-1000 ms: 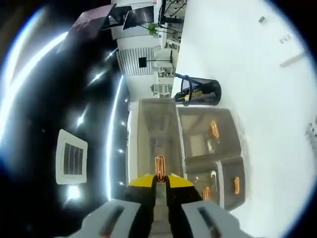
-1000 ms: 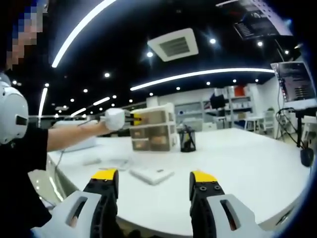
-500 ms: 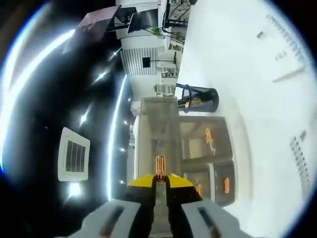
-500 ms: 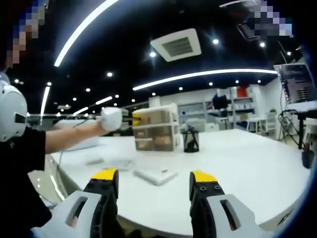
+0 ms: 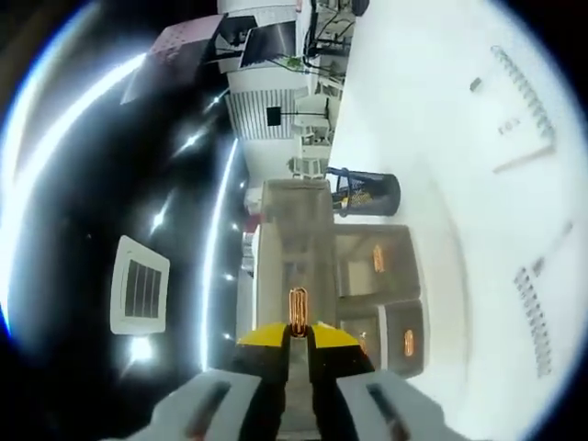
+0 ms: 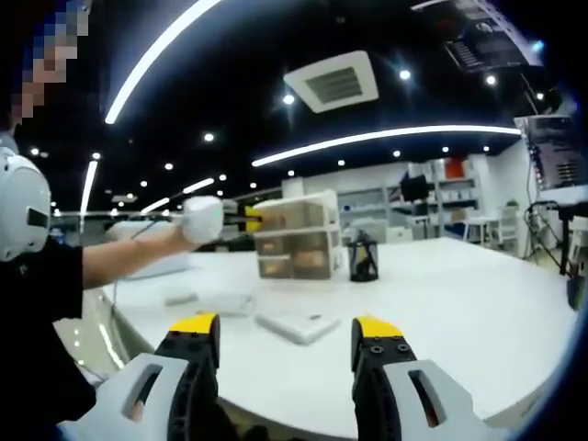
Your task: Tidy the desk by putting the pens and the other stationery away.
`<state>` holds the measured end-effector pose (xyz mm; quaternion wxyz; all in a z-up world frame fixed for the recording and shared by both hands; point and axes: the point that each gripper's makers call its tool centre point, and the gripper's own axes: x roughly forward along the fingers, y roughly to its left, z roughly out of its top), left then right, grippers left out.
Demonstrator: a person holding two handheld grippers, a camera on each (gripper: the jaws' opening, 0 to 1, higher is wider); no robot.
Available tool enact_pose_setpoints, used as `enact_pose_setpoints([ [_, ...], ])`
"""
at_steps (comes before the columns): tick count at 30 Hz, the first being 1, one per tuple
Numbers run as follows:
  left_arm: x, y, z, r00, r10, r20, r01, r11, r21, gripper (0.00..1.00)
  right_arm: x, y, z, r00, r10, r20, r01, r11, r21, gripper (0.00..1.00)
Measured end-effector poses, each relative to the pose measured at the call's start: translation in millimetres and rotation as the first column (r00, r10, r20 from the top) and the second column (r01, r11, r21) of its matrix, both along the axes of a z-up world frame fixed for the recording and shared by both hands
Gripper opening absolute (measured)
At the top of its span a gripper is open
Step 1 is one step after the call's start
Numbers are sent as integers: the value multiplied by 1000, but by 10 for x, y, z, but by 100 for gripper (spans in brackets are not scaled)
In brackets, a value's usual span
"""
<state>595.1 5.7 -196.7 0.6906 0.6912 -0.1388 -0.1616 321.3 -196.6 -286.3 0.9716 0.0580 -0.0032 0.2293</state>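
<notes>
In the left gripper view, rolled sideways, my left gripper [image 5: 296,333] is shut on the orange loop handle [image 5: 297,310] of the top drawer [image 5: 292,248] of a translucent drawer unit [image 5: 372,276]. That drawer stands pulled out past the lower drawers, which carry orange handles too. A black mesh pen holder [image 5: 367,191] with pens stands beside the unit. In the right gripper view the drawer unit [image 6: 294,241] and pen holder [image 6: 364,257] stand far back on the white table [image 6: 459,322]. A gloved hand [image 6: 202,220] holds the left gripper [image 6: 243,219] at the top drawer. My right gripper [image 6: 287,342] is open and holds nothing.
A flat white box [image 6: 296,323] lies on the table ahead of the right gripper, with small pale items [image 6: 211,301] to its left. A spiral-bound pad [image 5: 524,83] and another long item [image 5: 533,308] lie on the table. The person's dark sleeve [image 6: 37,312] is at left.
The left gripper has drawn back with the handle in it: the lower drawers and pen holder look smaller while the top drawer front stays close. The right gripper has barely moved.
</notes>
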Motion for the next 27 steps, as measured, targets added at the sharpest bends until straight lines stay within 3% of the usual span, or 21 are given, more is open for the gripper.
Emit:
enact_pose_setpoints([
  [19, -162, 71, -42, 1000, -2, 5, 2, 1000, 4, 9, -71, 50, -4, 1000, 16, 5, -16, 1000, 13, 54],
  [23, -209, 116, -85, 996, -29, -80, 19, 993, -119, 18, -75, 66, -6, 1000, 21, 5, -21, 1000, 15, 54],
  [25, -236, 142, -99, 995, -36, -92, 25, 992, -127, 25, -70, 87, -18, 1000, 26, 2, -26, 1000, 17, 54],
  [27, -346, 168, -170, 984, -98, -146, 67, 977, -204, 39, -67, 108, -27, 999, 32, 0, -32, 999, 19, 54],
])
